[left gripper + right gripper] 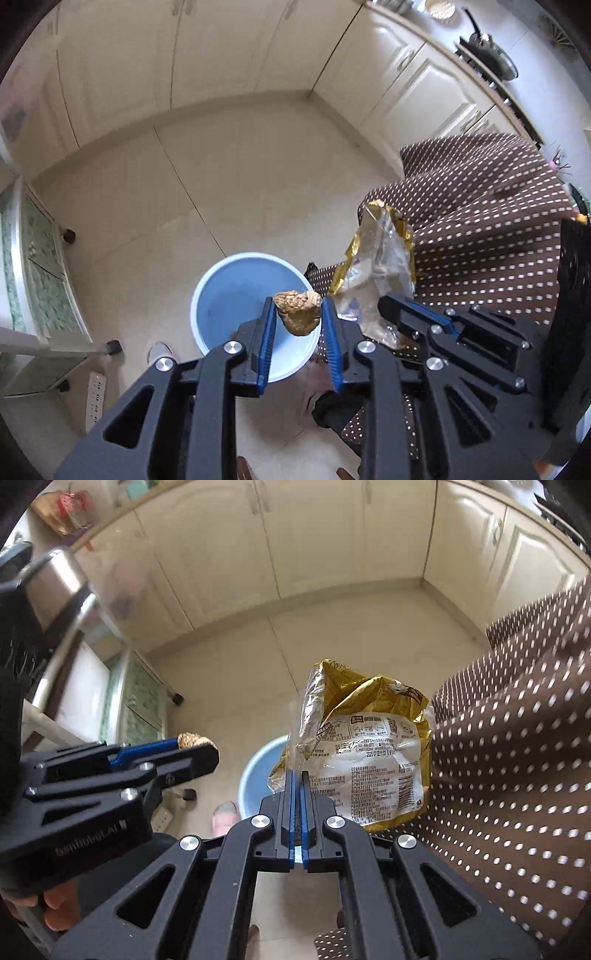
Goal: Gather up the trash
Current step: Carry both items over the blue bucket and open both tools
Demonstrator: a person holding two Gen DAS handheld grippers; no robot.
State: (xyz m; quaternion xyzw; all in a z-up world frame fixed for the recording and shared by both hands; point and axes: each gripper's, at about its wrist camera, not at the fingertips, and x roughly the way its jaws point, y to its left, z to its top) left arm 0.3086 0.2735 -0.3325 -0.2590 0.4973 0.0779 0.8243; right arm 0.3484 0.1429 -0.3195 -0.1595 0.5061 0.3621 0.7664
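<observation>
The left gripper pinches a brown crumbly food lump above a round blue plastic bin. The right gripper, fully closed, grips a crinkled gold-and-clear plastic wrapper.

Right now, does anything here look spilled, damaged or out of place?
Nothing looks spilled. The left gripper holds a brown crumbly lump above the blue bin, and the right gripper pinches a crumpled gold wrapper. One oddity: a power strip lies on the floor beside the bin.
</observation>
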